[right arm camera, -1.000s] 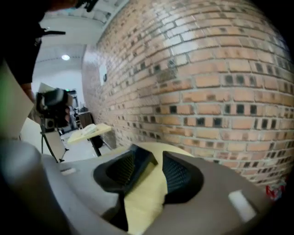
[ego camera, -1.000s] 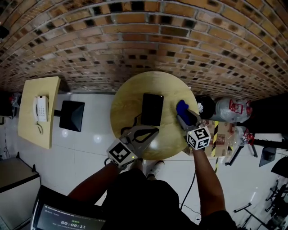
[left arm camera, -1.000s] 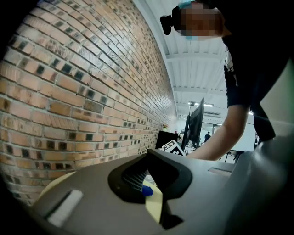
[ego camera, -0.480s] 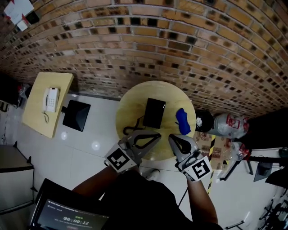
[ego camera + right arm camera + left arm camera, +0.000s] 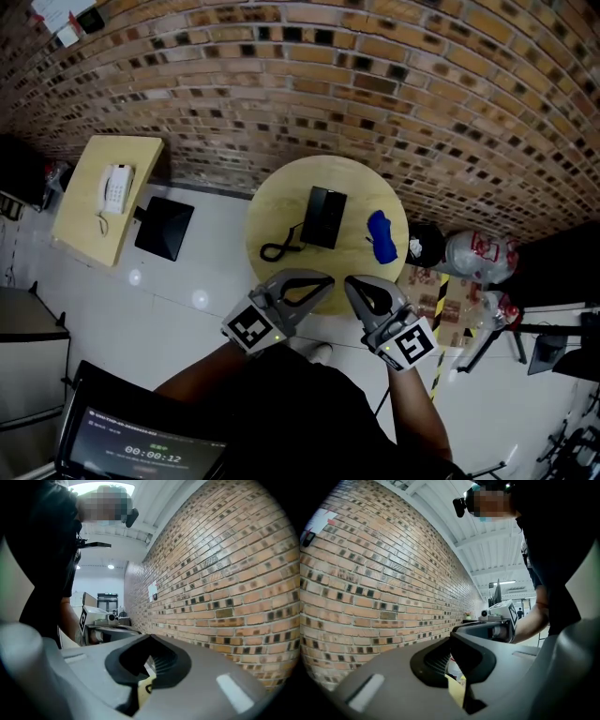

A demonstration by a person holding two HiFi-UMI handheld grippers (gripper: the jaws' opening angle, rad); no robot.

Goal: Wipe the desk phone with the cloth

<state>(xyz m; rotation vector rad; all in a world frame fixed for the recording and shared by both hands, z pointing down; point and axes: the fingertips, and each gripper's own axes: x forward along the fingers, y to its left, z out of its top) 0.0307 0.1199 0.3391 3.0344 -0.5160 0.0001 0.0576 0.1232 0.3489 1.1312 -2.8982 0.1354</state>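
A black desk phone lies on the round yellow table, its cord curled to its left. To the phone's right a blue cloth lies crumpled on the table, untouched. Both grippers are held up high above the table's near edge, level, tips turned toward each other. My left gripper is shut, with nothing in it. My right gripper is shut too and holds nothing. In the left gripper view the jaws meet against the brick wall. The right gripper view's jaws are also closed.
A brick wall runs behind the table. To the left stand a rectangular yellow table with a white phone and a black stool. A clear plastic bag and boxes sit at the right. A screen is at bottom left.
My right gripper has left the blue cloth on the table, risen toward the camera and shut empty. My left gripper has risen as well. The head view has shifted.
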